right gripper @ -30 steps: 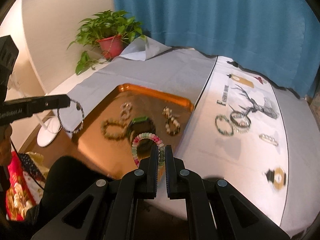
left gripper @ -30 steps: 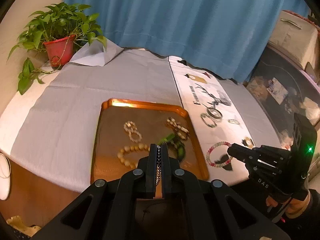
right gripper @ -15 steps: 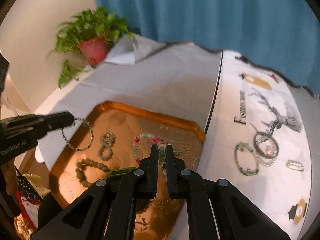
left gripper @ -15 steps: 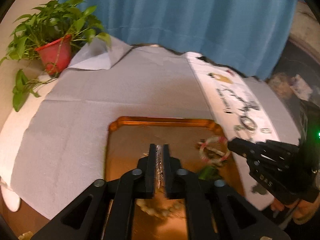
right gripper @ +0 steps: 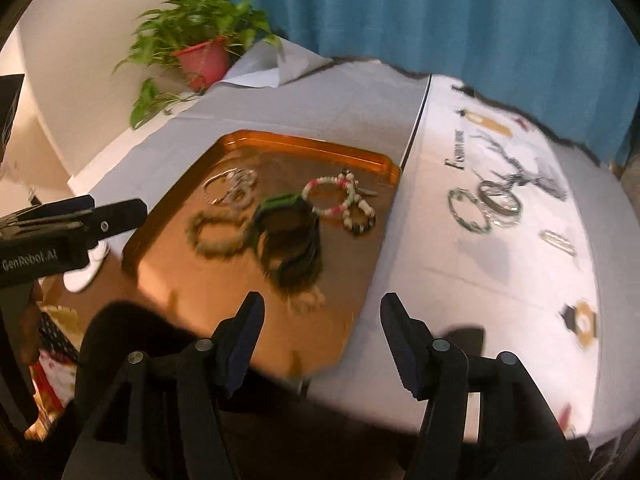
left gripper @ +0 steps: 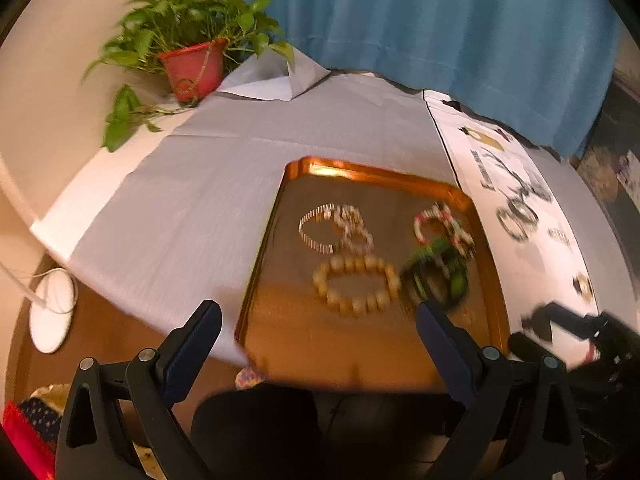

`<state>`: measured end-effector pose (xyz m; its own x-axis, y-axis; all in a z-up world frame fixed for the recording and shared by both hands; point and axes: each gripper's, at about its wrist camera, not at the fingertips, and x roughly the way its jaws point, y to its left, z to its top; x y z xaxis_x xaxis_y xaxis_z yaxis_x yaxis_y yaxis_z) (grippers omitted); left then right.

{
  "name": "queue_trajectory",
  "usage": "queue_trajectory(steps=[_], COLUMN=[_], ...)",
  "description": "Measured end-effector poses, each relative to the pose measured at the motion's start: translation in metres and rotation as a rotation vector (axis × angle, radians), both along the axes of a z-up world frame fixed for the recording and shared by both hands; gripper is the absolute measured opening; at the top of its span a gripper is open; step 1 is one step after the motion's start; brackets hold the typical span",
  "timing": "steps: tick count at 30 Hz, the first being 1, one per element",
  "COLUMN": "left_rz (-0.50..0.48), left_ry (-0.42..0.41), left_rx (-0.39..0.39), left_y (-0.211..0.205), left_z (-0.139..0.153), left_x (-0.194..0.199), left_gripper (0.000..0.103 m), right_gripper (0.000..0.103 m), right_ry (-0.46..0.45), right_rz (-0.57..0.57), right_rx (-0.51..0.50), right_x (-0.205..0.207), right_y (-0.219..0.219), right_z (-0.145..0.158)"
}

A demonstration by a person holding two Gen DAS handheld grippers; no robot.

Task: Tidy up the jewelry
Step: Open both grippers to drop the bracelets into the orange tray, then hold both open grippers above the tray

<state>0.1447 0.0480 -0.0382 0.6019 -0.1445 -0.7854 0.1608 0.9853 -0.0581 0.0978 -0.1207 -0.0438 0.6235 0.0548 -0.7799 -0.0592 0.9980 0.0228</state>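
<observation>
A copper tray (left gripper: 360, 172) (right gripper: 280, 140) on the grey cloth holds several bracelets: a thin silver one (left gripper: 316, 232), a tan wooden bead one (left gripper: 356, 284), a green band (left gripper: 440, 272) (right gripper: 288, 220) and a pink-and-white bead one (left gripper: 432, 220) (right gripper: 332, 196). My left gripper (left gripper: 318, 330) is open and empty above the tray's near edge. My right gripper (right gripper: 322, 320) is open and empty above the tray's near right corner. More bracelets (right gripper: 484, 204) lie on the white printed cloth (right gripper: 500, 264) to the right.
A potted plant (left gripper: 192, 64) stands at the far left corner of the table. A blue curtain (left gripper: 440, 32) hangs behind. A white round object (left gripper: 52, 316) lies on the floor at the left. The other gripper shows at the left of the right wrist view (right gripper: 72, 220).
Both grippers have opened and pulled back toward the tray's near edge. The thin silver bracelet and the pink-and-white bead bracelet they held now lie in the tray.
</observation>
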Motion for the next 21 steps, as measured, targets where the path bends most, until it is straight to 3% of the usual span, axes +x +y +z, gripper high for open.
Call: queue_trajectory(steps=[8,21], left_rz=[-0.016,-0.057], left_ry=[-0.07,-0.155], left_rx=[0.055,0.112], left_y=[-0.012,-0.032], left_z=[0.017,0.042], left_x=[-0.08,-0.127], left_gripper=[0.097,0.097], right_gripper=[0.066,0.068], right_ry=[-0.097,-0.177], right_rz=[-0.013,-0.007], right_rx=[-0.071,-0.059], right_x=[-0.07,-0.121], right_y=[0.003,0.002], right_z=[0.02,0.043])
